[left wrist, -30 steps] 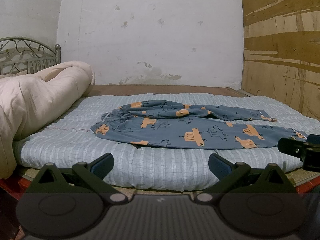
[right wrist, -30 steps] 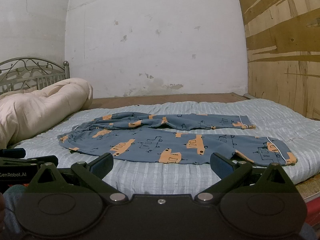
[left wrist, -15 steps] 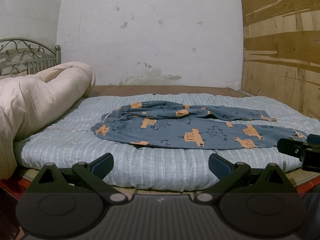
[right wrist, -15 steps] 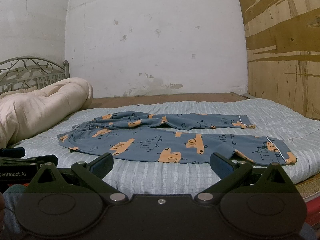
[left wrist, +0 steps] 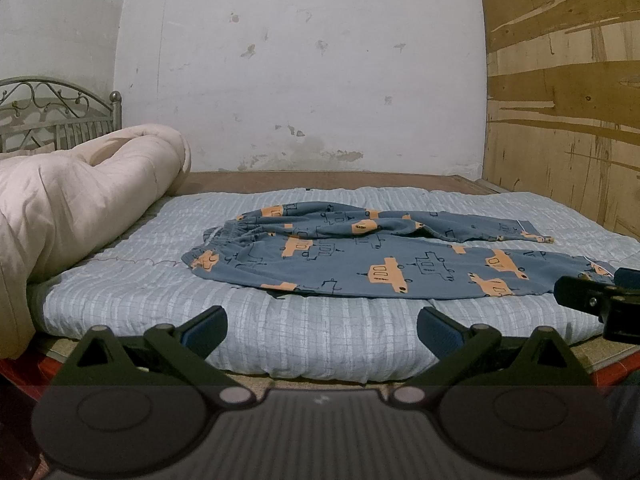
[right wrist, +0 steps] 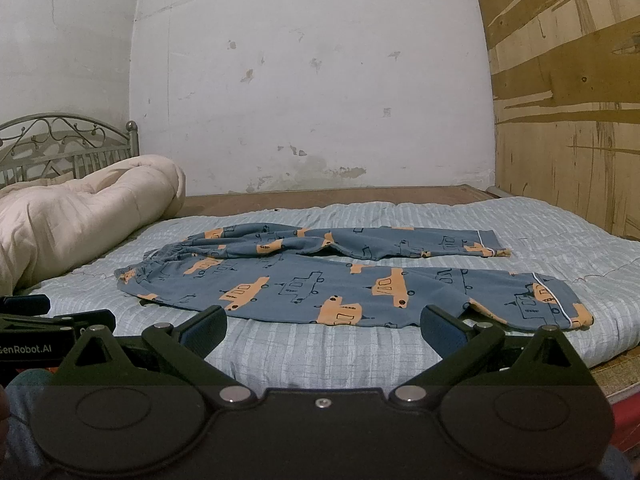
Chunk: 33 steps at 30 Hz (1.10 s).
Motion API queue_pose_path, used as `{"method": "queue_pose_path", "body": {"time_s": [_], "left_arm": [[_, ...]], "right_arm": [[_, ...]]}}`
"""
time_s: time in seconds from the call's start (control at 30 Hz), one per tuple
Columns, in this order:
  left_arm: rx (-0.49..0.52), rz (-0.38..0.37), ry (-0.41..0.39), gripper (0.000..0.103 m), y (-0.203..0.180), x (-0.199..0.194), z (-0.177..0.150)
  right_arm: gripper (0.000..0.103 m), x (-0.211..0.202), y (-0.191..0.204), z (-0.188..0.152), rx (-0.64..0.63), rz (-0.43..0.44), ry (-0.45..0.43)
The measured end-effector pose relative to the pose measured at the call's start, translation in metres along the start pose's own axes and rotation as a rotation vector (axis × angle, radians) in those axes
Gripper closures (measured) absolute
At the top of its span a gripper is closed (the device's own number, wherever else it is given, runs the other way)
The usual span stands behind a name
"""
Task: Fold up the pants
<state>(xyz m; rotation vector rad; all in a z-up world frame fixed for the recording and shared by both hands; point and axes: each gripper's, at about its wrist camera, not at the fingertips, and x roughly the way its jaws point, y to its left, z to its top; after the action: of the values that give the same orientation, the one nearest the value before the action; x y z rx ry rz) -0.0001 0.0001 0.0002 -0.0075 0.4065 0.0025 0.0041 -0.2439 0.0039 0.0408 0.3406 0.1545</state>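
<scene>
Blue pants point(left wrist: 380, 256) with orange car prints lie spread flat on the light blue quilted mattress point(left wrist: 300, 332), waistband to the left, both legs stretched to the right. They also show in the right wrist view point(right wrist: 340, 280). My left gripper point(left wrist: 322, 334) is open and empty, held in front of the bed's near edge below the waist end. My right gripper point(right wrist: 323, 330) is open and empty, just short of the near leg. Each gripper shows at the edge of the other's view.
A rolled cream duvet point(left wrist: 80, 200) lies along the left side of the bed before a metal headboard point(left wrist: 60, 116). A white wall stands behind the bed and a wooden panel point(left wrist: 568, 100) to the right. The mattress edge point(right wrist: 580, 364) runs along the front.
</scene>
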Motion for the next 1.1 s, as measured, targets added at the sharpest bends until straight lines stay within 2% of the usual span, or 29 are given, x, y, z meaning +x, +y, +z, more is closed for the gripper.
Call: {"method": "queue_pose_path", "body": {"time_s": [1.1], "left_arm": [[-0.003, -0.008, 0.01, 0.001, 0.0, -0.002, 0.0025]], "right_arm": [[0.001, -0.0009, 0.0008, 0.0004, 0.0, 0.0, 0.002]]}}
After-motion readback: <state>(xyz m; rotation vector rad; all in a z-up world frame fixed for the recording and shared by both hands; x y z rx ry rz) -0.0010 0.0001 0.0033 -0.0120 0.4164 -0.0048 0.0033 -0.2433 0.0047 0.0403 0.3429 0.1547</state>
